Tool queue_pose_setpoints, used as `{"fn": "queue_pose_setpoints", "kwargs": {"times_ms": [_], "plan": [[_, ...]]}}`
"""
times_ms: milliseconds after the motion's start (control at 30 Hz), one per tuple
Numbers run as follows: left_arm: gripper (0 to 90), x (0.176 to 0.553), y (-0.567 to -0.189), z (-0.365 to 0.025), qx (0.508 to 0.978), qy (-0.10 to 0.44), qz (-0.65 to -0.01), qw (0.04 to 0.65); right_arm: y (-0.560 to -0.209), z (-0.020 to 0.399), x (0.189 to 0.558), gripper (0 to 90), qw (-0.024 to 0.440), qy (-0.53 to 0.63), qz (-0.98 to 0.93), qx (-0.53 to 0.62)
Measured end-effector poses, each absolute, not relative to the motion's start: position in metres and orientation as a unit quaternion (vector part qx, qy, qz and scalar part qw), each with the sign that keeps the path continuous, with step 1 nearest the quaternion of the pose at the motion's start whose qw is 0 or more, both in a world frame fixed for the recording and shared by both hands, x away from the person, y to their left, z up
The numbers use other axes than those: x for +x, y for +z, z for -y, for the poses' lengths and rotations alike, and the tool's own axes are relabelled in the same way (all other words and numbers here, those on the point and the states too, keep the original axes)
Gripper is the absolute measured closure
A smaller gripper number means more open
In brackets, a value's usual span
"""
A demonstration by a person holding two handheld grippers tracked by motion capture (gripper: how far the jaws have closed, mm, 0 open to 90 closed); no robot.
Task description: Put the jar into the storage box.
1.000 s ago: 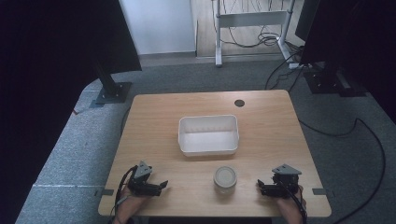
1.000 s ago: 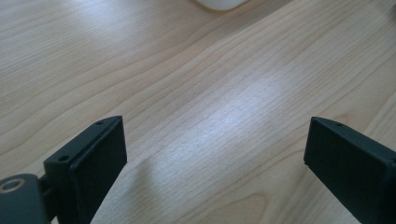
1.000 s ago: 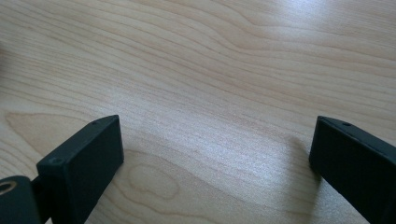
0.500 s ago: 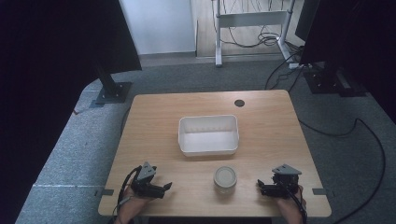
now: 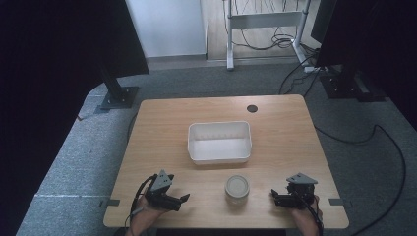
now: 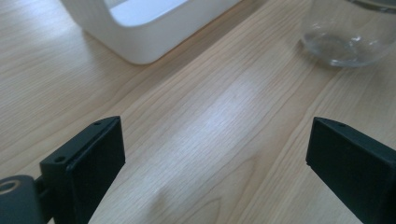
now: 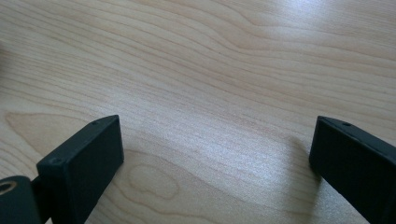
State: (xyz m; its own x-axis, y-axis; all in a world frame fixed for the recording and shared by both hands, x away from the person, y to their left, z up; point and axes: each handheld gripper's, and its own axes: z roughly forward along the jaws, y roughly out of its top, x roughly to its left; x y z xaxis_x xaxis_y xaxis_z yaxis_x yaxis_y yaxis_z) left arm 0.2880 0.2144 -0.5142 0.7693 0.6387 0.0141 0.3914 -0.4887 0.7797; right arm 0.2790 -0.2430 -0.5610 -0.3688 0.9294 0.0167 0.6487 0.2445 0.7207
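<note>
The wooden table [image 5: 162, 128] carries a white rectangular tub [image 5: 219, 142] at its centre, standing open side up. A glass jar [image 5: 237, 187] with a pale lid stands upright just in front of the tub, apart from it and between the two grippers. The left gripper [image 5: 181, 199] and the right gripper [image 5: 274, 196] rest near the table's front edge, each well apart from the jar, jaws spread wide and holding nothing.
</note>
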Motion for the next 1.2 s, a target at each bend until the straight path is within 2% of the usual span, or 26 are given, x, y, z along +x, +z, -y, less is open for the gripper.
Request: {"fn": "queue_pose_setpoints", "kwargs": {"times_ms": [1200], "plan": [[0.1,0.287,-0.506,-0.151,0.854,0.102,-0.247,0.446,-0.561,0.243,0.279,2.8,0.213,0.329,-0.76,0.518]]}}
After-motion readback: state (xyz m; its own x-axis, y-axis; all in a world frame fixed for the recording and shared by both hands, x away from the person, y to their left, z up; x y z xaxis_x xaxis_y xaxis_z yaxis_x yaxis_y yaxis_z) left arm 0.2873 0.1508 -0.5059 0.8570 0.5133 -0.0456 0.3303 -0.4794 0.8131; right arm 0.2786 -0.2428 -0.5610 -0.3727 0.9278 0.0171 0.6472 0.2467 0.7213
